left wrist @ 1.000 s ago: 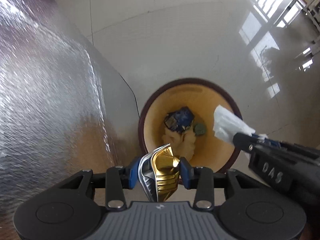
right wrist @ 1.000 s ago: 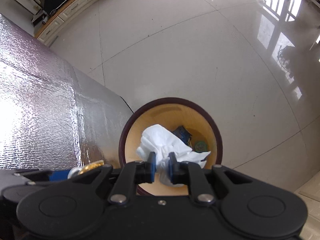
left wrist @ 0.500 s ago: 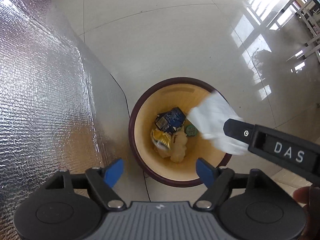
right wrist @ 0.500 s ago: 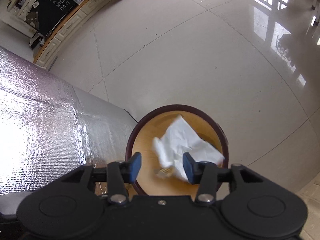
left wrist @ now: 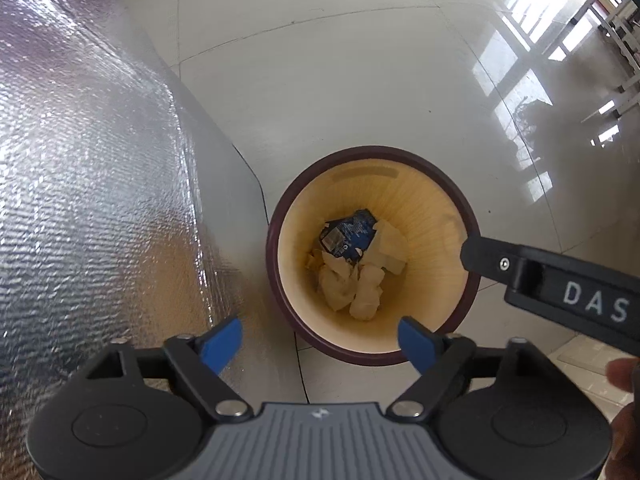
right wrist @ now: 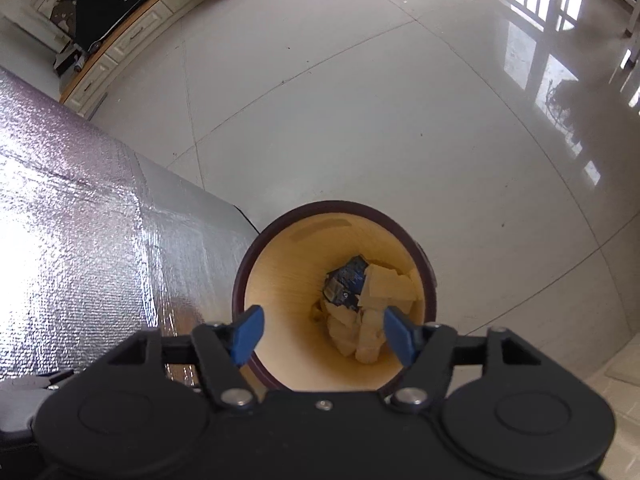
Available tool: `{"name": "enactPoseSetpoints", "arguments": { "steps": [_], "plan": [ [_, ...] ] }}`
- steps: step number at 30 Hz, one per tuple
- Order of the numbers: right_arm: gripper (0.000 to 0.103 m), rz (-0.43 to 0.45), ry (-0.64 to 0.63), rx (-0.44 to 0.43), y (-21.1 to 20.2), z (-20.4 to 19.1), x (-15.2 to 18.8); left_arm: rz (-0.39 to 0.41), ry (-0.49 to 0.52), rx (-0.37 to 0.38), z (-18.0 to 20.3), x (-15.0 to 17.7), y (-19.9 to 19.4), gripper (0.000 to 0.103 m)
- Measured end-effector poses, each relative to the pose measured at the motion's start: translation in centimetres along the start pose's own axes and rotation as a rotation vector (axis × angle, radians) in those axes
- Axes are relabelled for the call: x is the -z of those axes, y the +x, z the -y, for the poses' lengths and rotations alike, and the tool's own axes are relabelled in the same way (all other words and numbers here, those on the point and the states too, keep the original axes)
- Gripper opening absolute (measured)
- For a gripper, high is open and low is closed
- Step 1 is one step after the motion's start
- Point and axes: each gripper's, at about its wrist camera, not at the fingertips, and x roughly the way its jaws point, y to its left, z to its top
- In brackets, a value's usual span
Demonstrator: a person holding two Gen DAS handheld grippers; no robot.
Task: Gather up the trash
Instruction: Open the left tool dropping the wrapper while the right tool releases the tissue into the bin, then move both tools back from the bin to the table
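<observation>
Below me, the glossy tiled floor (left wrist: pixel 360 80) fills most of both views, with the silver foil-covered table (left wrist: pixel 88 160) running along my left side, its edge just beside the bin. The round bin (left wrist: pixel 276 240), dark maroon at the rim and yellow inside, stands on the floor close against that table. At its bottom lies the trash: crumpled white tissue (left wrist: pixel 360 284) heaped in several wads, and a blue wrapper (left wrist: pixel 348 234) resting against them toward the far wall.

My left gripper (left wrist: pixel 320 338) hangs over the near rim with its blue fingers spread wide and nothing between them. My right gripper (right wrist: pixel 322 330) hovers above the bin mouth too, fingers just as wide and bare; in the left view its black body reaches across the right rim.

I judge the dropping step finished for this load, since both sets of fingers are bare and the pieces sit inside the bin. The next move, as I see it, calls for turning both grippers toward the table to look for any remaining litter, keeping the fingers wide for the approach. None shows on the foil from here.
</observation>
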Motion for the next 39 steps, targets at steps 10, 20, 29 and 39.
{"name": "enactPoseSetpoints", "arguments": {
  "steps": [10, 20, 29, 39],
  "plan": [
    [0.103, 0.034, 0.008, 0.038, -4.0, 0.8, 0.1, 0.041, -0.041, 0.007, 0.4, 2.2, -2.8, 0.103],
    [0.103, 0.11, -0.018, 0.033, -11.8, 0.9, 1.4, 0.128, -0.033, 0.046, 1.1, 4.7, -9.9, 0.103],
    [0.103, 0.228, -0.054, 0.029, -21.4, 0.1, 3.6, 0.232, -0.069, 0.092, 1.5, 7.9, -19.8, 0.103],
    [0.103, 0.391, -0.151, 0.035, -33.3, -3.0, 6.5, 0.429, -0.048, 0.195, 1.1, 13.1, -32.7, 0.103]
  ]
}}
